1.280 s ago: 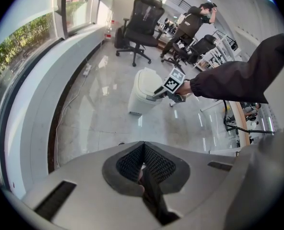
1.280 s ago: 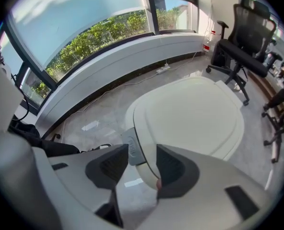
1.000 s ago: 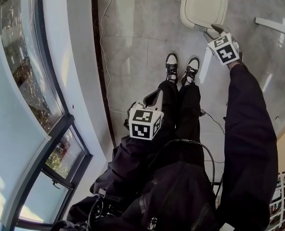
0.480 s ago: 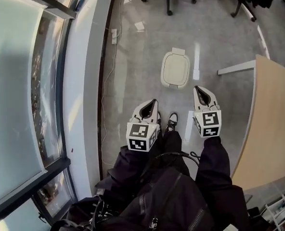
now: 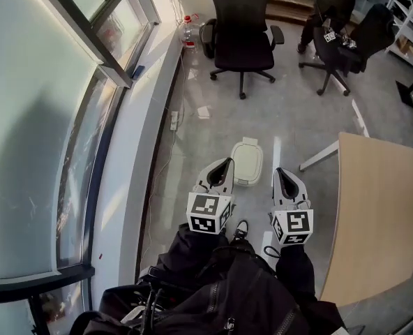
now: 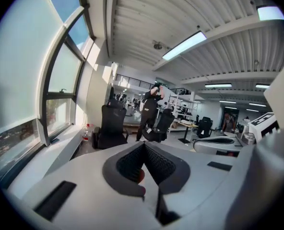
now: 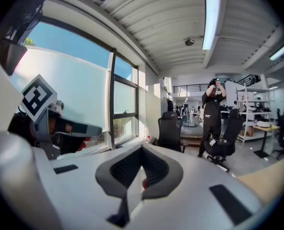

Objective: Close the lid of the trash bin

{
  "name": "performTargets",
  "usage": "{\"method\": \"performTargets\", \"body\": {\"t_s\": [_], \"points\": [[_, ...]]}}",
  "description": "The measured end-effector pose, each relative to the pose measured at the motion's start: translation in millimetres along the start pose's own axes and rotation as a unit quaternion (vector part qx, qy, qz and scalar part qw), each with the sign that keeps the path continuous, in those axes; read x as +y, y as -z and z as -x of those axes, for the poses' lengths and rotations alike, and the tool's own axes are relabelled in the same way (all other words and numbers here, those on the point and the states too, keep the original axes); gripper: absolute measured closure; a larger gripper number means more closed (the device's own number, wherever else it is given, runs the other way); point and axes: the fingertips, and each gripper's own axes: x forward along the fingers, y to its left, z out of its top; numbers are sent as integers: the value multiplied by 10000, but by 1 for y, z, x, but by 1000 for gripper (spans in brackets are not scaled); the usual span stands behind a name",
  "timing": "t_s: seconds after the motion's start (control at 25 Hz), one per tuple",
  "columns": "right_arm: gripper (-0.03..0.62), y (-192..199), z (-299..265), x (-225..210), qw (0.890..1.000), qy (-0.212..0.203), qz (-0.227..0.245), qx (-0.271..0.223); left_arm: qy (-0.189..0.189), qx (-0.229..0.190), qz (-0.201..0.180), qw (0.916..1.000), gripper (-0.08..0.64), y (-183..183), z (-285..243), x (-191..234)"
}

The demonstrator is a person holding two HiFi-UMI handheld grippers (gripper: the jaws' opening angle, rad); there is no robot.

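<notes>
The white trash bin (image 5: 247, 162) stands on the grey floor ahead of the person's feet, and its lid lies flat and closed. Both grippers are held up side by side well above it, pointing out into the room. My left gripper (image 5: 225, 163) is shut with nothing between its pads, as the left gripper view (image 6: 144, 148) shows. My right gripper (image 5: 279, 172) is also shut and empty in the right gripper view (image 7: 142, 150). Neither touches the bin.
A curved window wall (image 5: 53, 131) with a low sill runs along the left. A wooden table (image 5: 377, 215) stands at the right. Two black office chairs (image 5: 242, 21) (image 5: 346, 44) stand farther off, with a person (image 7: 214, 114) beside them. A power strip (image 5: 173, 121) lies by the sill.
Both grippers have risen from down near the bin and the person's legs to chest height and now point roughly level. The head view has swung up to show more of the room.
</notes>
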Motion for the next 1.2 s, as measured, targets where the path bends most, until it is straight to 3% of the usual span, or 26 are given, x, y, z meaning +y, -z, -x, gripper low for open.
{"method": "performTargets", "body": {"t_s": [0.4,0.84,1.2], "points": [[588,-81,37,-14,9961,392,36,-791,234,-553,-295,9978,558,-59,18,-42],[588,-106,40,-4,9940,326,150,-1036,144,-745,-372,9964,558,-81,28,-37],[588,-102,40,-9,9935,411,172,-1043,247,-836,-349,9956,558,-81,22,-42]]}}
